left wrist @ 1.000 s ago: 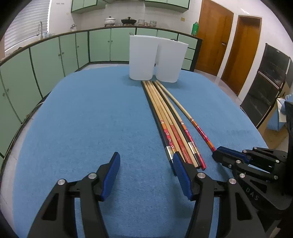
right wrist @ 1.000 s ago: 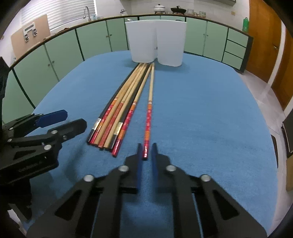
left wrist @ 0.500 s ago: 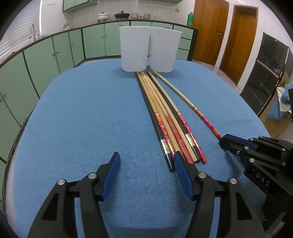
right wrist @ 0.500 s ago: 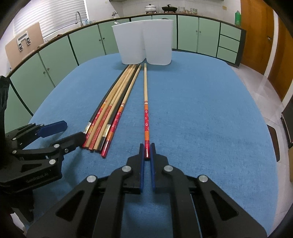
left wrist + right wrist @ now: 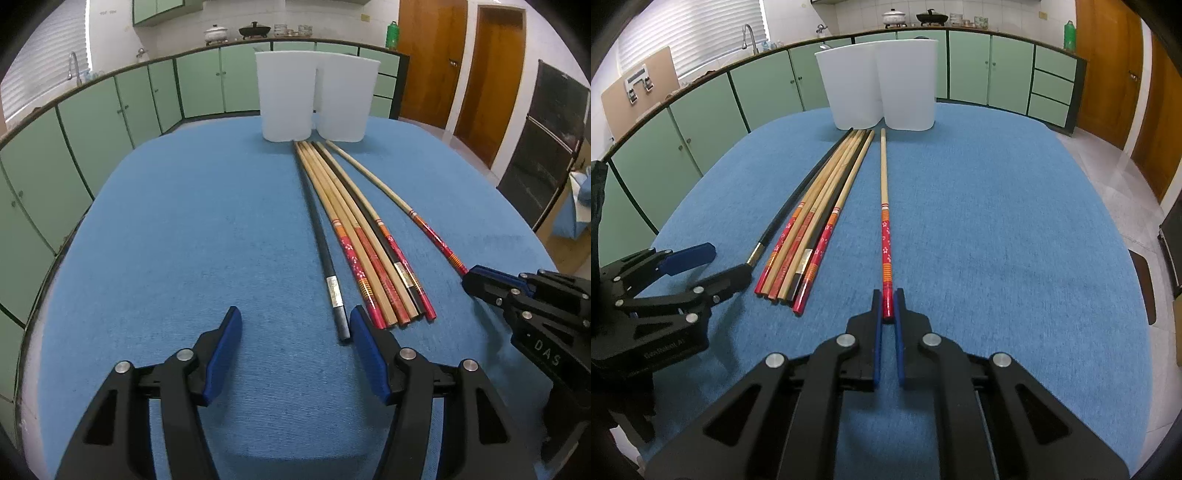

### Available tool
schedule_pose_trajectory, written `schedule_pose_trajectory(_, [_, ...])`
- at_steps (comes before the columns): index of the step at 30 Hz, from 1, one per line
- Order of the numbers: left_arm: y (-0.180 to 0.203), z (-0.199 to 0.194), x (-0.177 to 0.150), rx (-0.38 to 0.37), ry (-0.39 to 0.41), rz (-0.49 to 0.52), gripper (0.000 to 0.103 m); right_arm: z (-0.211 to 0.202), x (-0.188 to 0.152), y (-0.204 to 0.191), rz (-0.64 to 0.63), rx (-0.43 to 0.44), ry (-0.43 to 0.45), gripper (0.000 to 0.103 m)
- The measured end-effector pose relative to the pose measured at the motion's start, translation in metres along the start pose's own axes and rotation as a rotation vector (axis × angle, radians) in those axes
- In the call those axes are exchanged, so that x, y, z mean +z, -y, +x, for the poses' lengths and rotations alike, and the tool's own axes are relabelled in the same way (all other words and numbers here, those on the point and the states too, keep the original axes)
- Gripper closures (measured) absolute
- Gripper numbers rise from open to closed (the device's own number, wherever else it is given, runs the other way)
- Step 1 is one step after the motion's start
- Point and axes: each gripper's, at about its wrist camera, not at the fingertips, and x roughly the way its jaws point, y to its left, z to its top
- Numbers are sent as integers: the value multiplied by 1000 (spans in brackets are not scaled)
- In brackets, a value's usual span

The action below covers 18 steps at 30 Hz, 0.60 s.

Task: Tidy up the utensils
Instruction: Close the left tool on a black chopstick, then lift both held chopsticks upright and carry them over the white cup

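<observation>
On left tongs (image 5: 690, 266), "GenRobot.AI"; right tongs (image 5: 476, 275), "DAS".

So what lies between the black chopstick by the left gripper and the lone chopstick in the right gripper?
The bundle of chopsticks lies between the black chopstick and the lone chopstick, with bare blue cloth either side; the right wrist view shows it best.

Blue cloth (image 5: 184, 240); red-floral chopstick (image 5: 885, 236).
</observation>
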Motion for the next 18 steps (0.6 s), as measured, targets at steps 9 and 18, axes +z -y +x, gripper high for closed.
schedule_pose_trajectory(9, [5, 1, 1, -9, 4, 6, 69, 2, 0, -1, -10, -8, 0, 96])
schedule_pose_trajectory(18, [10, -1, -1, -44, 9, 12, 95, 0, -1, 3, 18, 18, 9, 98])
